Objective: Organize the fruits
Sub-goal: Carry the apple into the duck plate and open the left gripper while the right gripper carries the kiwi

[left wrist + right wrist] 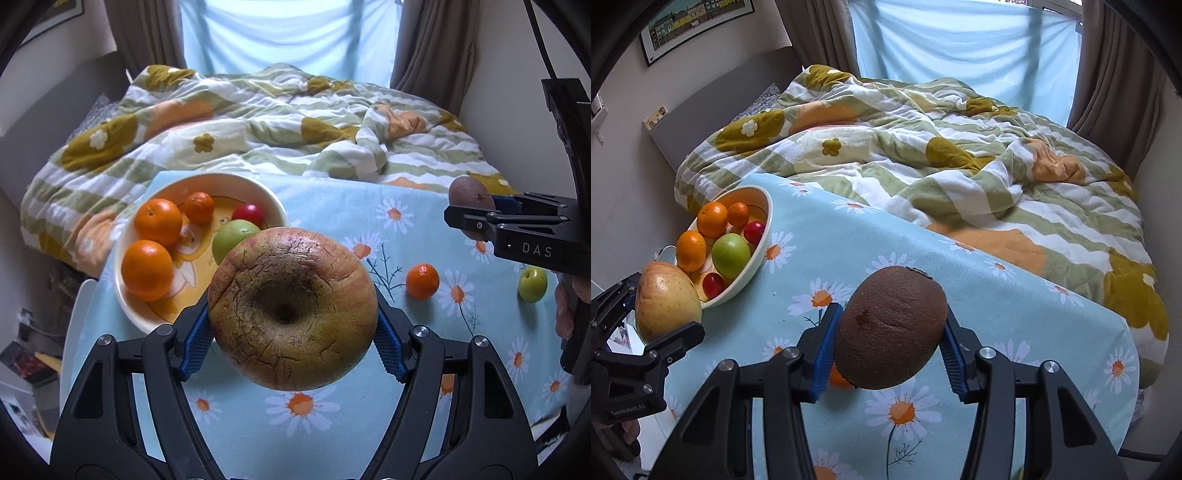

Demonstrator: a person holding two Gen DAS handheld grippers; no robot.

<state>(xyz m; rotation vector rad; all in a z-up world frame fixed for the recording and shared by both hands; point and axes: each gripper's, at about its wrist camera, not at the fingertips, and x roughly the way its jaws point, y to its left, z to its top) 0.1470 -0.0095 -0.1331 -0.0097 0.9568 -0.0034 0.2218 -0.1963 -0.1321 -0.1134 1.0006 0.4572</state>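
Observation:
My left gripper (291, 317) is shut on a large yellow-red apple (291, 310), its blue pads pressing both sides, and holds it above the table just in front of the bowl (123, 299). From the right wrist view the same apple (666, 302) hangs at the bowl's (764, 236) near rim in the left gripper (652, 314). My right gripper (892, 321) is shut on a brown kiwi (890, 325) lifted over the daisy tablecloth (820, 243). That kiwi (469, 192) and the right gripper (476, 218) show at the right edge of the left wrist view.
The cream bowl holds oranges (147, 269), a green apple (234, 238) and small red fruits (248, 214). A tangerine (422, 280) and a small green apple (532, 284) lie loose on the cloth at right. A bed with a rumpled quilt (258, 122) borders the table's far edge.

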